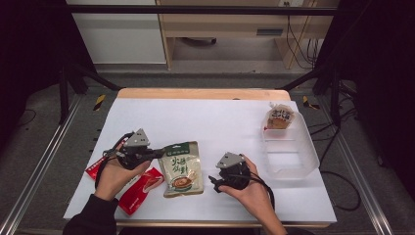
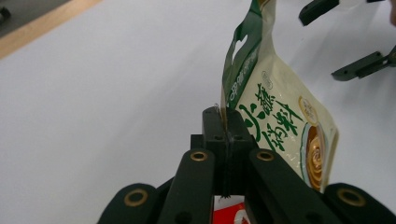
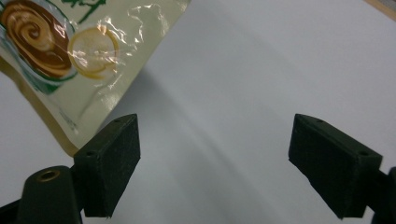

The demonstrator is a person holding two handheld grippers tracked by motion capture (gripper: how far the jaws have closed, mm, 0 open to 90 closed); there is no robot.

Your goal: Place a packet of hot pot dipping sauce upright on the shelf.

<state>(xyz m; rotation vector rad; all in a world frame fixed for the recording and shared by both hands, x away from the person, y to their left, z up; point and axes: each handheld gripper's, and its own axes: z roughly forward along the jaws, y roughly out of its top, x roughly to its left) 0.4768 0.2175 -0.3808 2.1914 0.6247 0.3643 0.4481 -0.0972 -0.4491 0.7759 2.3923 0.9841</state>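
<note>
A cream and green snack pouch (image 1: 181, 169) lies tilted near the front middle of the white table (image 1: 210, 122). My left gripper (image 1: 157, 154) is shut on the pouch's upper left edge; in the left gripper view the jaws pinch the green edge of the pouch (image 2: 275, 121), which hangs lifted off the table. To the pouch's right my right gripper (image 1: 214, 182) stands open, its wide jaws (image 3: 215, 168) over bare table with the pouch's lower corner (image 3: 79, 51) just beyond the left pad. The right gripper's fingers (image 2: 362, 67) show far off in the left gripper view.
Two red packets (image 1: 139, 188) lie under my left hand at the front left. A clear plastic bin (image 1: 288, 147) stands at the right with a brown snack bag (image 1: 279, 119) at its far end. A wooden strip (image 1: 203, 93) edges the table's back.
</note>
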